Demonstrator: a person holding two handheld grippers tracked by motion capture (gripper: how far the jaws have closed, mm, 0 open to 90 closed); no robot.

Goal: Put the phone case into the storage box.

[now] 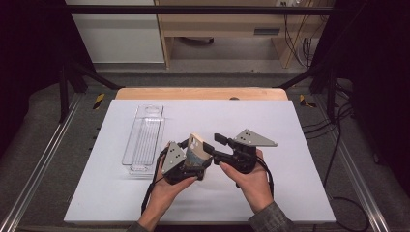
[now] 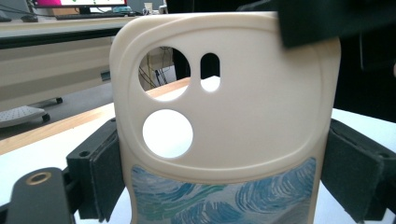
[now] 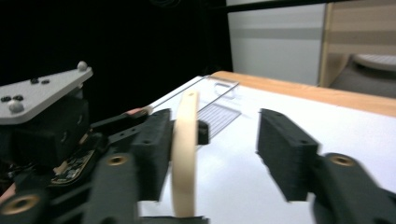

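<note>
High view: your left tongs clamp the phone case upright above the table; your right tongs gape, one jaw against the case's top.

clear plastic tray blocking the left, open white table right, bare near edge

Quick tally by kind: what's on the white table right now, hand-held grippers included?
Cream phone case with blue swirl print: 1
Clear plastic packaging tray: 1
Left hand-held gripper, right hand-held gripper: 2
Total: 4
</note>
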